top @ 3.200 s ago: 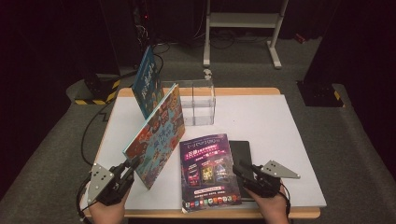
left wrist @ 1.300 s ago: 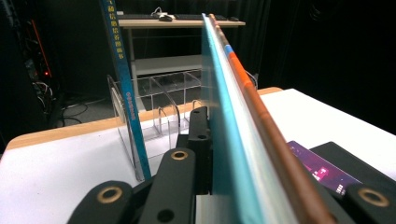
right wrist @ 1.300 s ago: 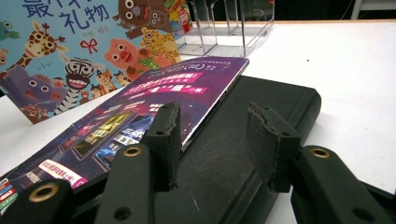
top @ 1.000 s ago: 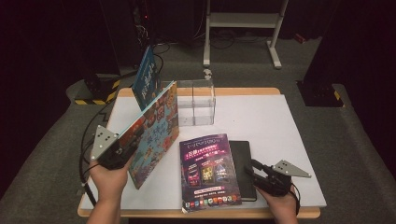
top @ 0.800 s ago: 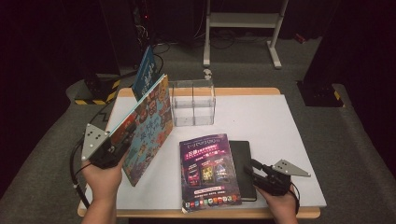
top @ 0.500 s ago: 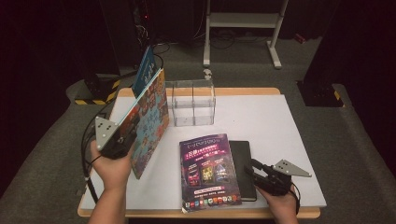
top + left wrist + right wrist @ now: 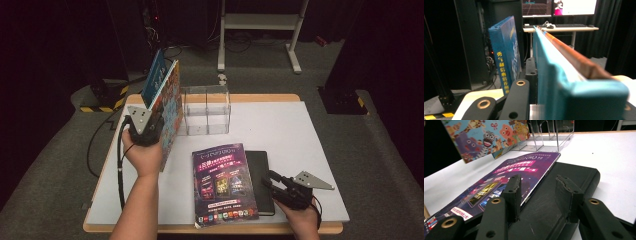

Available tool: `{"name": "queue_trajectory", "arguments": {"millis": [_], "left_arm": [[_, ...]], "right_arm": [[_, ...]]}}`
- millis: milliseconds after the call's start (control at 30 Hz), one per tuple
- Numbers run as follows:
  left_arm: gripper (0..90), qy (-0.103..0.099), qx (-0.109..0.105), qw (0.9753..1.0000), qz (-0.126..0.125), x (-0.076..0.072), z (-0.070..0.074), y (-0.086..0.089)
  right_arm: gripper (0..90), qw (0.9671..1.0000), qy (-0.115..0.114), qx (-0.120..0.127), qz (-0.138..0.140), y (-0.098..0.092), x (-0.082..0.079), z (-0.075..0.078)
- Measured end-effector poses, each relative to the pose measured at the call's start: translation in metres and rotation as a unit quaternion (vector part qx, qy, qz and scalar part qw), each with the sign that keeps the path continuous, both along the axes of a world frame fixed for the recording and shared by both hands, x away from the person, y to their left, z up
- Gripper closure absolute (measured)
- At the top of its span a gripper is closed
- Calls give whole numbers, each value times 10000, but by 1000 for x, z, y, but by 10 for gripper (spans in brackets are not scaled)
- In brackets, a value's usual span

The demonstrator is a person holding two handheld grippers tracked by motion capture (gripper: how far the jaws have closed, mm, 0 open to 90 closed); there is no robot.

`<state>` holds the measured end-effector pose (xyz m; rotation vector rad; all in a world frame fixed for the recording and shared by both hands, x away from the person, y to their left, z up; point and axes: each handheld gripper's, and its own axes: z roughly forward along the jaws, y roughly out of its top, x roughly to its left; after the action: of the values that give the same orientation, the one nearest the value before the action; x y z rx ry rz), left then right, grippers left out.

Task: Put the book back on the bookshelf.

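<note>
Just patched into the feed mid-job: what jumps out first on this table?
The colourful picture book stands out: the left gripper holds it upright on its edge at the table's left rear, beside a blue book and the clear plastic rack. Near the front edge, a purple magazine lies flat, partly over a black notebook, with the right gripper open just above them.

left gripper (image 7: 150,131) raised, picture book (image 7: 170,112) now upright

glossy paper magazine (image 7: 222,182), clear plastic rack (image 7: 206,110)
</note>
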<state>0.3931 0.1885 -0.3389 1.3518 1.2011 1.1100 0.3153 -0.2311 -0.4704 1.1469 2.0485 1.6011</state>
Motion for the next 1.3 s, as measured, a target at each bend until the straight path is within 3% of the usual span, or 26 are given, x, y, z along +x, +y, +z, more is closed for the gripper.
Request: {"name": "queue_trajectory", "arguments": {"millis": [167, 300, 467, 700, 867, 1000, 1300], "left_arm": [[808, 17, -77, 10000, 56, 17, -9, -1], [808, -26, -92, 9999, 79, 19, -15, -2], [803, -47, -127, 9999, 77, 12, -22, 0], [795, 89, -223, 9997, -4, 4, -28, 10], [773, 202, 31, 9998, -84, -4, -31, 12], [763, 264, -5, 9996, -107, -15, -39, 16], [758, 505, -322, 9981, -155, -31, -63, 25]], "right_arm": [[566, 10000, 12, 43, 12, -1, 0, 0], [567, 10000, 36, 60, 18, -2, 1, -1], [568, 9999, 61, 71, 42, -1, 1, -2], [566, 9999, 37, 6, 94, 3, -2, -2], [565, 9999, 62, -46, 122, 4, -1, -4], [565, 9998, 85, -71, 135, 6, -1, -5], [564, 9997, 105, -97, 172, 9, -1, -6]]}}
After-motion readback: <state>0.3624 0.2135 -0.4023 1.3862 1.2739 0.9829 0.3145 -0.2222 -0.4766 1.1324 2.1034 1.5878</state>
